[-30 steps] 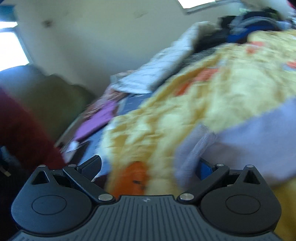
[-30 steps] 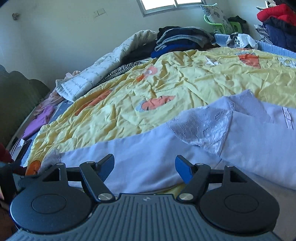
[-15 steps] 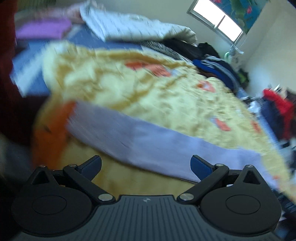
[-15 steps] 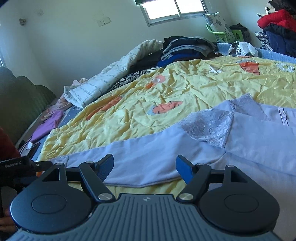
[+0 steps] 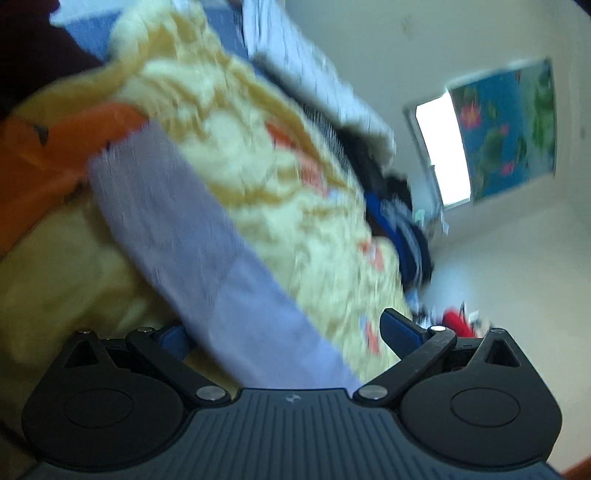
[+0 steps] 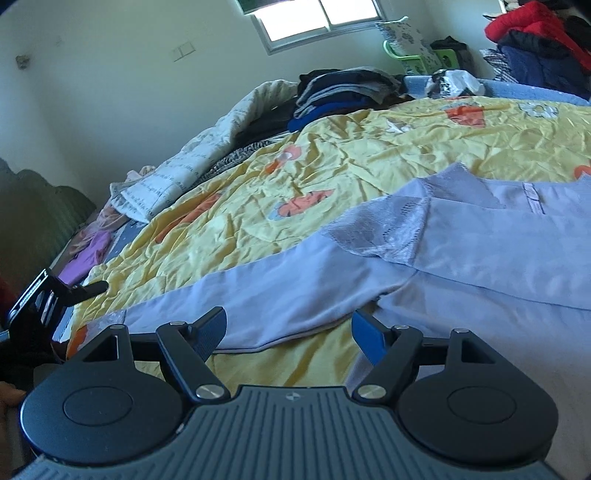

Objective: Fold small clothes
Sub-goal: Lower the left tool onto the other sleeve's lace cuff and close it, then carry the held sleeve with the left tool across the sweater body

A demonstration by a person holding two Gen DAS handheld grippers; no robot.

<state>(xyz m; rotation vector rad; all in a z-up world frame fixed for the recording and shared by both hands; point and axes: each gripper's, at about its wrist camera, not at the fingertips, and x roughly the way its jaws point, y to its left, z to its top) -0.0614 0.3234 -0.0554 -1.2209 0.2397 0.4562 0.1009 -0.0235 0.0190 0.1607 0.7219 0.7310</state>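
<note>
Here both tools (left [image 5: 284, 332], right [image 6: 288, 328]) gape; lilac sleeve's [image 6: 258, 295] hem lies between.

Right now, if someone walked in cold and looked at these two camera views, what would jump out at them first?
The lavender garment with its lace shoulder panel lies spread across the near part of the crumpled yellow bedspread, one sleeve stretched out toward the left. Both grippers are open: the right gripper hovers at that sleeve, and the left gripper frames the blurred sleeve in its tilted view. Behind, a stack of dark folded clothes sits below the bright window.

Lavender lace-shouldered garment [image 6: 461, 254] lies spread flat, sleeve [image 5: 207, 251] outstretched
</note>
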